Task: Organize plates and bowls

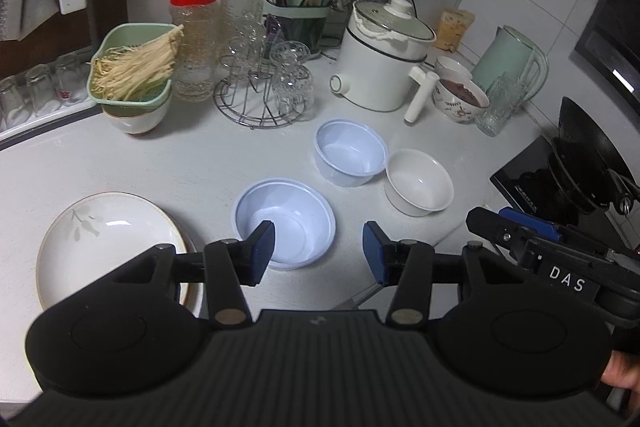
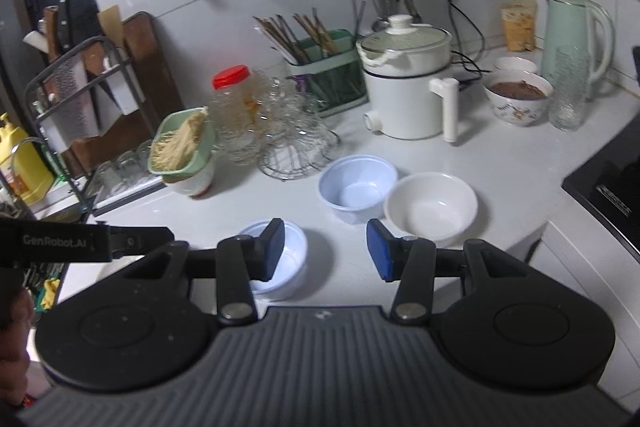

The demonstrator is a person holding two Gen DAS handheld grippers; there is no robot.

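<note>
While both grippers are hovering empty with jaws spread wide, I am judging the sorting barely begun. My left gripper [image 1: 319, 253] is hanging over the near blue bowl [image 1: 285, 223]; the far blue bowl [image 1: 350, 151] and white bowl [image 1: 419, 181] are sitting loose and touching. Stacked plates [image 1: 108, 247] are lying left, their count hidden. My right gripper [image 2: 326, 249] is blocking the counter edge.

The plate [image 1: 108, 247] is partly hidden by the left tongs [image 1: 319, 253]. The near bowl [image 2: 294, 259] is half covered by the right tongs [image 2: 326, 249]. The glasses [image 2: 260, 115] are blurred.
</note>
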